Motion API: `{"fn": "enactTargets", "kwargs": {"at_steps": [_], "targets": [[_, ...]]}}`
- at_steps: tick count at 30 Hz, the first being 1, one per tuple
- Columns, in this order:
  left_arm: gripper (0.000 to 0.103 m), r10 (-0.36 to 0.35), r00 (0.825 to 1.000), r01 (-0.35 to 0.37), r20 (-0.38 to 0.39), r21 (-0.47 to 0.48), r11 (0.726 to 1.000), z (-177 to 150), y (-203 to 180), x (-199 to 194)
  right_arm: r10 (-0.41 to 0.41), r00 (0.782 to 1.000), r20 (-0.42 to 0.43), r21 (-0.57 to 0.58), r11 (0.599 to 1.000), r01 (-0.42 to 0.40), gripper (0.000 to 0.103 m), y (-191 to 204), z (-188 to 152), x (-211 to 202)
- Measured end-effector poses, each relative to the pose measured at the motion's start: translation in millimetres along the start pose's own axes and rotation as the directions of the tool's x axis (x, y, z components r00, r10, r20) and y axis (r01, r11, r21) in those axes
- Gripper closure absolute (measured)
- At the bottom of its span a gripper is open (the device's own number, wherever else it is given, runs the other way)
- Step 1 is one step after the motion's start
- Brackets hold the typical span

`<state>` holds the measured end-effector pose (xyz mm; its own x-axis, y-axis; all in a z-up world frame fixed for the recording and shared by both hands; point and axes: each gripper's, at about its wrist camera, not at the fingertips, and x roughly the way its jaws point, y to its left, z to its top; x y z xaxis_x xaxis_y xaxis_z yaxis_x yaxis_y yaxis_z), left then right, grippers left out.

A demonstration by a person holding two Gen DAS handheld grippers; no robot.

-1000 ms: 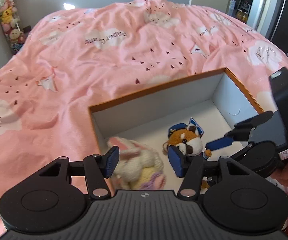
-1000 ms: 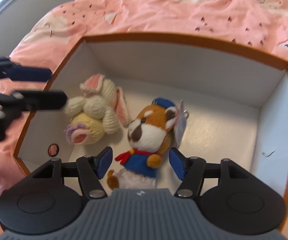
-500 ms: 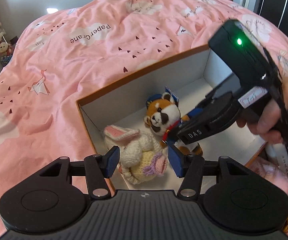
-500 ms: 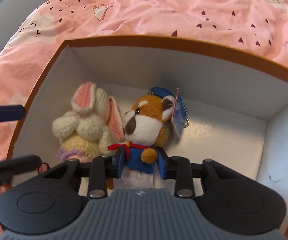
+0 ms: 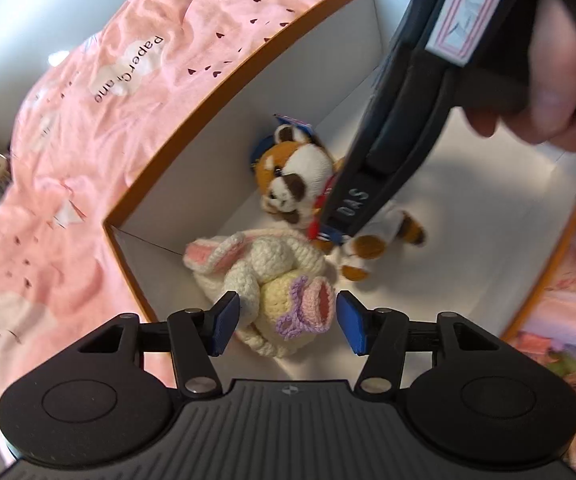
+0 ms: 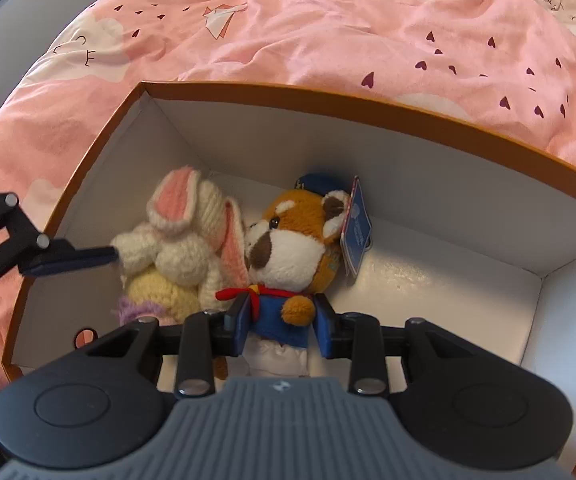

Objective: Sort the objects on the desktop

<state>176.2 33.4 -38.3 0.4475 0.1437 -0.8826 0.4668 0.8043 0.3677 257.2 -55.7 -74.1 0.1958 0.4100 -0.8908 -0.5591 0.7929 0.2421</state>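
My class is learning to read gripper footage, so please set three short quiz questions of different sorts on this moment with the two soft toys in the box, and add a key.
1. True or false: the right gripper is shut on the red panda toy.
2. Which toy lies between the left gripper's closing jaws? A) the crocheted rabbit B) the red panda toy C) neither
3. Fill in: both toys lie inside the ____ with the orange rim.

Key:
1. True; its pads press the blue torso.
2. A; the pads do not press it yet.
3. Box.
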Motion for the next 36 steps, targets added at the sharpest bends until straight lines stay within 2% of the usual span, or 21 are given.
{"fn": "enactTargets", "kwargs": {"at_steps": [2, 5, 14, 20, 23, 26, 30, 33, 36], "targets": [[0.054, 0.026, 1.000, -0.026, 0.003, 0.019, 0.999, 2, 2, 3, 0.007, 1.000, -0.003, -0.004, 1.000, -0.007, 0.067, -1, 0, 0], [0.061, 0.042, 0.999, -0.042, -0.005, 0.046, 0.998, 4, 7, 8, 0.020, 1.000, 0.004, -0.006, 1.000, -0.020, 0.067, -3, 1, 0], [0.062, 0.011, 1.000, -0.011, -0.020, 0.001, 1.000, -1, 24, 11, 0.097, 0.995, 0.034, 0.070, 0.993, -0.099, 0.070, -4, 7, 8], [0.061, -0.002, 1.000, 0.001, -0.010, -0.015, 1.000, -7, 22, 11, 0.089, 0.995, 0.039, 0.087, 0.992, -0.092, 0.070, -4, 7, 13], [0.060, -0.009, 1.000, 0.009, 0.007, -0.029, 1.000, -8, 22, 7, 0.074, 0.996, 0.042, 0.076, 0.994, -0.077, 0.065, -3, 7, 10], [0.054, -0.010, 1.000, 0.011, 0.014, -0.040, 0.999, -10, 22, 2, 0.050, 0.997, 0.057, 0.058, 0.997, -0.053, 0.055, 1, 5, 2], [0.052, 0.003, 0.999, -0.001, 0.038, -0.059, 0.998, -15, 19, -11, 0.010, 0.997, 0.080, 0.028, 1.000, -0.012, 0.050, 10, -1, -16], [0.048, -0.007, 0.997, 0.014, 0.079, -0.087, 0.996, -20, 17, -29, -0.023, 0.993, 0.117, -0.002, 1.000, 0.024, 0.044, 18, -12, -35], [0.047, -0.005, 0.991, 0.022, 0.131, -0.125, 0.992, -27, 14, -51, -0.052, 0.982, 0.182, -0.037, 0.998, 0.060, 0.042, 30, -28, -61]]}}
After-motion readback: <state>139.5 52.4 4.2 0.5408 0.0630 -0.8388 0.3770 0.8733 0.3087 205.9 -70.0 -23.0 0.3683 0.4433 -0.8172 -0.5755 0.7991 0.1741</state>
